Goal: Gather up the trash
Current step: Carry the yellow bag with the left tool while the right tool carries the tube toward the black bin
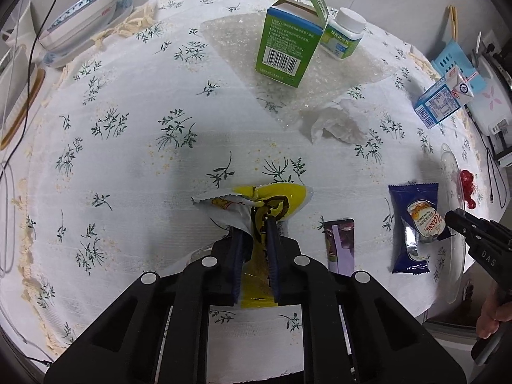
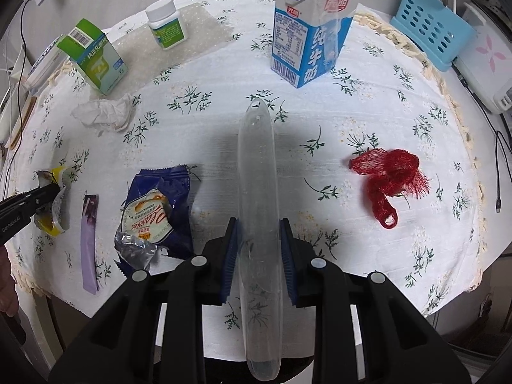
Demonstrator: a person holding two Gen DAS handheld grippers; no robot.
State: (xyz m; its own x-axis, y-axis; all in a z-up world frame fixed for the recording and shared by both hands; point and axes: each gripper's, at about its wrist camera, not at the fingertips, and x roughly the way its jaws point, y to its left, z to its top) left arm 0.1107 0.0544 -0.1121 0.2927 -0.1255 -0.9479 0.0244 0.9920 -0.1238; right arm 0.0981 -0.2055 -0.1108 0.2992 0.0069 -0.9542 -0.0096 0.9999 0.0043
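Running straight away from the camera between the blue pads, a clear plastic tray [image 2: 260, 211] is held edge-on by the right gripper [image 2: 259, 227], its long axis in line with the fingers and its far, rounded tip aimed toward the blue-and-white milk carton [image 2: 312, 28]; the jaws are narrowed onto its thin, glossy walls. A crumpled yellow foil wrapper [image 1: 265, 204] is pinched by the left gripper [image 1: 254, 224], the jaws almost fully closed on it, with its torn silver flap splayed to the left beyond the fingertips and its glossy yellow body trailing back between the pads. A white floral tablecloth [image 1: 128, 166] with a fringed edge is spread under everything. Between the two grippers a flat purple sachet [image 2: 89, 240] and a torn dark blue snack packet [image 2: 160, 211] with silver lining are seen lying on the cloth. A crushed white tissue [image 1: 332, 124], an open green cardboard box [image 1: 288, 48], a white-capped pill bottle [image 1: 344, 33] on bubble wrap [image 1: 361, 73], and a bunched red mesh net [image 2: 388, 179] are set farther off
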